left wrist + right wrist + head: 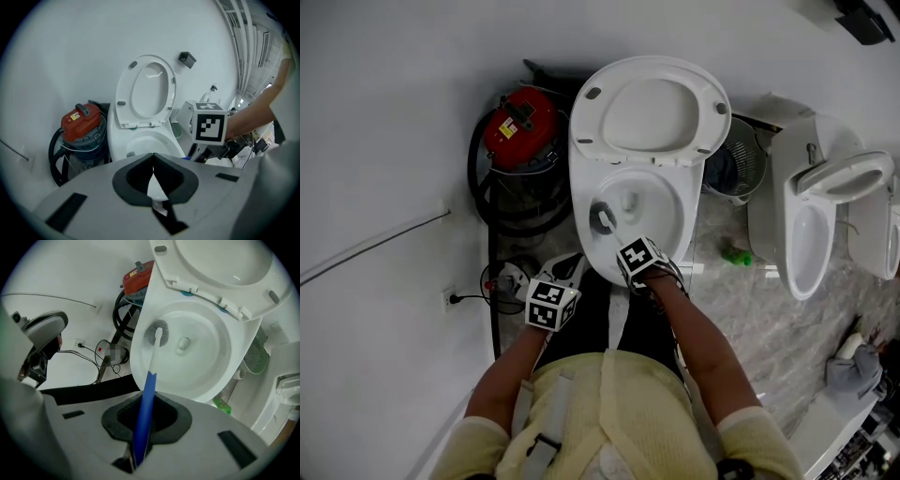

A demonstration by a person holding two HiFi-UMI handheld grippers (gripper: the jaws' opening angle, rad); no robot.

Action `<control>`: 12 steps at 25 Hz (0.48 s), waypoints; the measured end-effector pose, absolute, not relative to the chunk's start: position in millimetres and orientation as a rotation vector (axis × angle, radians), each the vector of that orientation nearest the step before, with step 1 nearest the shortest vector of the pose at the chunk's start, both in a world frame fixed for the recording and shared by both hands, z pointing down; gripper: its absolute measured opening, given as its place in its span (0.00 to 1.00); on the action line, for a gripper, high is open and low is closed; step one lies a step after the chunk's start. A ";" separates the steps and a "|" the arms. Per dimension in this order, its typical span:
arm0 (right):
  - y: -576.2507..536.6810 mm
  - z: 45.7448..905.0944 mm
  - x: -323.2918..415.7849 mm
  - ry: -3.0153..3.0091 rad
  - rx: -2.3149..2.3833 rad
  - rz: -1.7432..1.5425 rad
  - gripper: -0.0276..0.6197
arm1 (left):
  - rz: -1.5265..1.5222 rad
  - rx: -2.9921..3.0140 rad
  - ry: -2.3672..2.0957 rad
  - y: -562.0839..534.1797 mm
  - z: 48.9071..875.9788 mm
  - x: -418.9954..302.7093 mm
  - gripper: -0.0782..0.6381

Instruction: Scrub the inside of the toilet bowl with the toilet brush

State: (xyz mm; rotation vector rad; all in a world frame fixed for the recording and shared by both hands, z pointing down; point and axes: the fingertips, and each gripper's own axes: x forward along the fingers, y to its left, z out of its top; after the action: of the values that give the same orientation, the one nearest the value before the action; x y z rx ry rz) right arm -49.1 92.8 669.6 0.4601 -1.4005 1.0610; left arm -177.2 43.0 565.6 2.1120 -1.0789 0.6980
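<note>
The right gripper's (140,434) jaws were clamped on the blue-handled, grey-bristled toilet brush (149,390), its head against the white ceramic toilet bowl's (206,376) inner wall. The left gripper (152,180) hung closed and empty. Firm circular strokes under the rim would scrub best, I'd judge.

No lettering can be read anywhere. The red vacuum cleaner (525,141) bears a small yellow label (514,125), its print too small to make out.
</note>
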 end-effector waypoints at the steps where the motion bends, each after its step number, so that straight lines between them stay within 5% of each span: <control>1: 89.7 668.9 -50.4 -1.399 0.470 1.063 0.11 | 0.697 2.119 -1.074 42.7 563.6 -176.3 0.13; 12: 61.3 674.0 -49.9 -1.415 0.603 1.104 0.11 | 0.711 2.157 -1.057 40.0 547.9 -174.4 0.13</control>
State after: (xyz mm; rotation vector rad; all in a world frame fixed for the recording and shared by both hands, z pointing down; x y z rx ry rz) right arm -49.9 61.3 674.0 0.6030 -1.4153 1.1041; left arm -174.4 40.0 547.9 2.1569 -1.0569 0.7107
